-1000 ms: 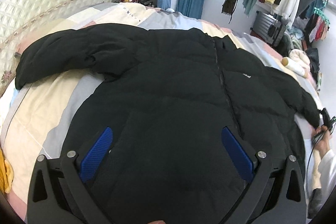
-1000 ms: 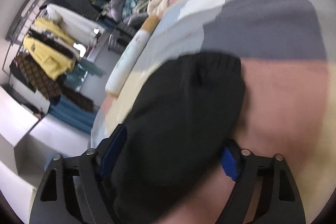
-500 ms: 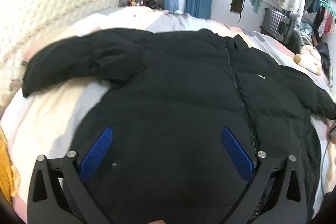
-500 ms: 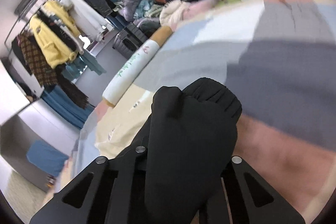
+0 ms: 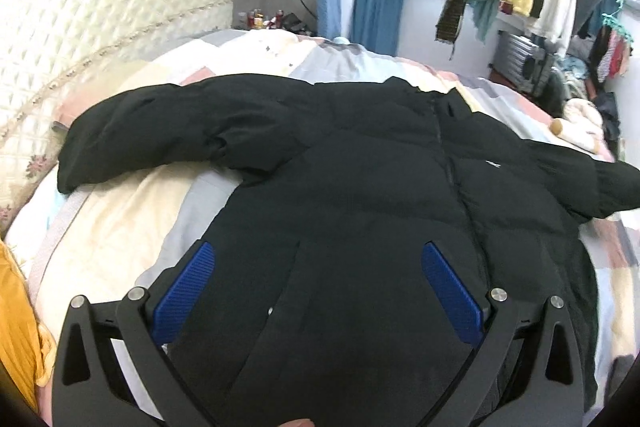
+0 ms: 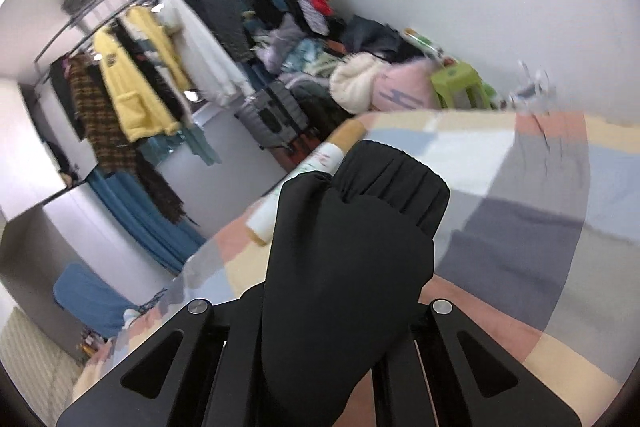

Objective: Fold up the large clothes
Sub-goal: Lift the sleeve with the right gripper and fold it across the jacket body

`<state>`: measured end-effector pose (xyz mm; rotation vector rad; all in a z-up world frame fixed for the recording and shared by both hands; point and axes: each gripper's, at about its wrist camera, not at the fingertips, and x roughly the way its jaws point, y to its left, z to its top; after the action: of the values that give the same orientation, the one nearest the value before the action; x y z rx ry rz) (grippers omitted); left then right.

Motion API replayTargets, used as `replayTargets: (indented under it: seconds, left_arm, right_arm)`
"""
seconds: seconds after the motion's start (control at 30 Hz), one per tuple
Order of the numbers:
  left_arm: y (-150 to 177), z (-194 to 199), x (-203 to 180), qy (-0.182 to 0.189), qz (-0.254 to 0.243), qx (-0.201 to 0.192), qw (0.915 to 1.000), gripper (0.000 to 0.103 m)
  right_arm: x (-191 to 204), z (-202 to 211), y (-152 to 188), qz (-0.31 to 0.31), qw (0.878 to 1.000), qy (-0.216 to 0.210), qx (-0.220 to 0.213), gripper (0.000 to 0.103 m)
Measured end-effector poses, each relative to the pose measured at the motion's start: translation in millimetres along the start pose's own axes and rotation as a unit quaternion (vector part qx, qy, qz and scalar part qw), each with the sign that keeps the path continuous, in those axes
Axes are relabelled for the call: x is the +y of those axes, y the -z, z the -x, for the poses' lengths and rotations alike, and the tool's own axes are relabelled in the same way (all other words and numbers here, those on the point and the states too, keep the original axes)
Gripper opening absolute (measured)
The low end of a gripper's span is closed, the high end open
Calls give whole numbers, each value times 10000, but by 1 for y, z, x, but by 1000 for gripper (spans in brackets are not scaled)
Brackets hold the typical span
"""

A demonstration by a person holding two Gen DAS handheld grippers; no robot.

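A black puffer jacket [image 5: 360,179] lies front up on the patchwork bed [image 5: 120,227], its left sleeve [image 5: 160,131] stretched toward the headboard. My left gripper [image 5: 320,275] is open and hovers over the jacket's lower front, blue pads wide apart. My right gripper [image 6: 340,307] is shut on the cuff end of the jacket's right sleeve [image 6: 360,227], held lifted above the bed; its fingertips are hidden by the fabric. In the left wrist view that sleeve [image 5: 600,187] rises at the right edge.
A quilted cream headboard [image 5: 100,7] stands at the left. A clothes rack [image 6: 152,75] with hanging garments, a suitcase [image 6: 272,115] and a clothes pile [image 6: 360,75] lie beyond the bed's far side. A long bolster pillow [image 6: 304,179] lies at the bed edge. Orange fabric [image 5: 16,327] is at lower left.
My right gripper closed on the sleeve cuff and lifted it off the bed. The left gripper rose and tilted up a little, staying open over the jacket.
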<state>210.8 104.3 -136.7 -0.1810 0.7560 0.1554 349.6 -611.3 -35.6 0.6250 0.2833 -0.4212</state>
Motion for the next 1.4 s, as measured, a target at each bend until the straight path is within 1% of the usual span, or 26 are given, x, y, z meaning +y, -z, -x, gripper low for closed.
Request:
replayTargets:
  seconds: [0.07, 0.13, 0.23, 0.27, 0.4, 0.53, 0.67, 0.8, 0.87, 0.97, 1.2, 1.3, 1.4]
  left_arm:
    - [0, 6, 3, 107, -5, -23, 9999, 103]
    - [0, 12, 3, 197, -54, -71, 9998, 103]
    - [0, 20, 7, 336, -98, -164, 9993, 103]
    - [0, 22, 7, 353, -134, -210, 9991, 103]
    - [2, 28, 9, 432, -227, -296, 9984, 103]
    - [3, 35, 15, 570, -207, -390, 9974, 103]
    - [2, 39, 23, 583, -196, -492, 9969, 103]
    - [1, 43, 30, 540, -201, -620, 9964, 103]
    - [-1, 44, 36, 533, -152, -677, 9962, 103]
    - [-2, 44, 45, 445, -157, -732, 9962, 103]
    - [-4, 40, 67, 403, -15, -801, 9960, 103]
    - [-5, 35, 76, 450, 89, -778, 9959, 103]
    - [-7, 30, 83, 397, 175, -777, 9960, 103]
  right_arm:
    - [28, 20, -7, 136, 9998, -118, -77, 4]
    - [56, 36, -12, 424, 9988, -203, -151, 4]
    - [112, 64, -15, 1006, 9940, -361, -234, 5]
    - [135, 75, -15, 1190, 9914, -472, -266, 5]
    - [208, 109, -1, 1735, 9801, -874, -404, 5]
    - [277, 139, 26, 2269, 9637, -1327, -465, 5]
    - [334, 157, 70, 2636, 9470, -1802, -361, 5]
    - [392, 166, 126, 2960, 9267, -2311, -115, 5]
    - [414, 169, 153, 3088, 9174, -2510, 31, 6]
    - [442, 169, 210, 3356, 8997, -2775, 290, 6]
    - [472, 155, 327, 3650, 8707, -3154, 952, 9]
    - [482, 145, 374, 3877, 8524, -3267, 1278, 9]
    - [487, 135, 417, 4083, 8360, -3304, 1587, 10]
